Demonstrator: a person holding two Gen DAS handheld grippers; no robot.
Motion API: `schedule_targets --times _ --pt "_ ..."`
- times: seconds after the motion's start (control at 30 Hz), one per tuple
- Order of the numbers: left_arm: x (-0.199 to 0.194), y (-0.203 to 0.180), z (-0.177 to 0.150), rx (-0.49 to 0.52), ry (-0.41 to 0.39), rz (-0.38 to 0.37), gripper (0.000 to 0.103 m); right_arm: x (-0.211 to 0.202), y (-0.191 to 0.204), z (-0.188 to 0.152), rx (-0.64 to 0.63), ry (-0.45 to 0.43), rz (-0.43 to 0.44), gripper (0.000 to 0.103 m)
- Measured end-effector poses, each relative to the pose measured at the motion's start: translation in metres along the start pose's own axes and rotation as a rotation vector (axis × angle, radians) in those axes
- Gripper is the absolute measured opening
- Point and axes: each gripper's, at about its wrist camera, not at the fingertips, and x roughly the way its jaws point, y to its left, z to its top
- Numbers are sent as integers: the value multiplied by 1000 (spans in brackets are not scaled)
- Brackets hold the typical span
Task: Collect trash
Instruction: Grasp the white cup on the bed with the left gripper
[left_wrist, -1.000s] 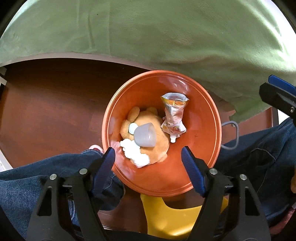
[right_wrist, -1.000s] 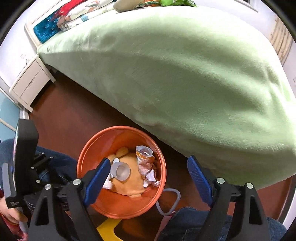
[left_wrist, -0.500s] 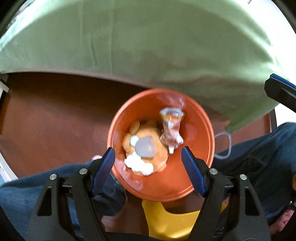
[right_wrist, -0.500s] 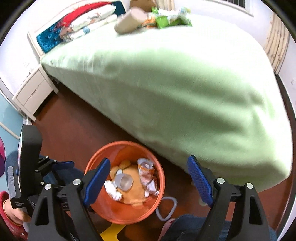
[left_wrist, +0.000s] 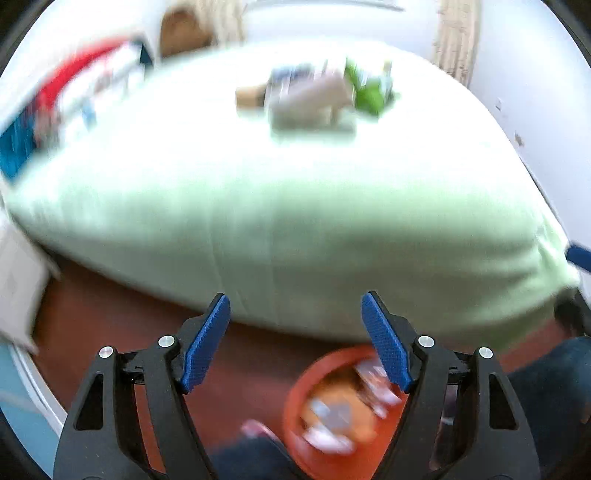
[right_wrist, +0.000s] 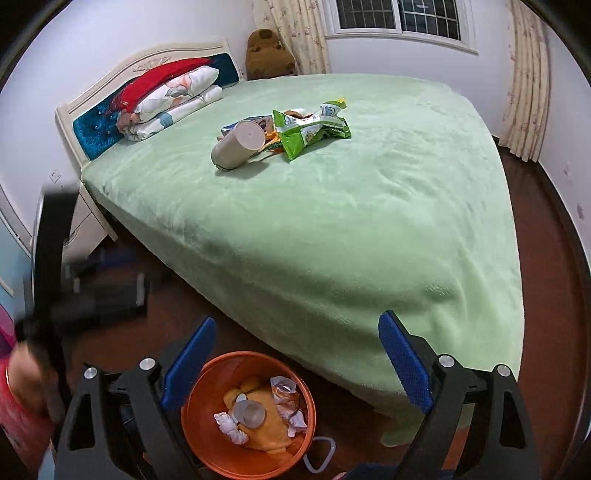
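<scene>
An orange bin stands on the floor by the bed and holds a yellow plush toy, a clear cup, a crumpled wrapper and white tissue. On the bed lie a beige tube and a green snack bag with other wrappers. My right gripper hangs above the bin; its jaws are opening with nothing between them. The left wrist view is blurred: my left gripper is open and empty, the bin sits low between its fingers, and the trash pile lies far off.
A green blanket covers the bed. Folded bedding lies against the headboard, and a nightstand stands at the left. A white cable loop lies beside the bin on the dark wood floor. A jeans leg is at the lower right.
Both grippers have risen and tilted up. The bin has slid to the bottom of both views, and the bed top with its trash has come into sight. The right jaws stand slightly wider.
</scene>
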Motion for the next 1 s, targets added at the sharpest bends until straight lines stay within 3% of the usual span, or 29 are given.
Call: schedule_targets --times 0.13,0.2,0.47,0.53,0.6,0.9,1.0 --pt "-1 -15 52 174 -157 114 72 0 -4 -5 21 5 9 88" --pt "12 -22 73 245 -191 152 72 0 -5 -6 30 7 16 88" --pt "76 -34 120 361 -187 214 72 3 -12 -3 45 6 25 88" --pt "79 -33 123 365 -194 197 70 4 -14 -2 49 7 25 88" --pt "78 -29 127 350 -190 170 58 8 -17 0 57 13 26 88" --pt "69 -15 127 250 -203 104 52 10 -18 2 69 19 29 88" --pt "62 -3 126 173 -200 38 52 10 -19 6 75 10 29 88"
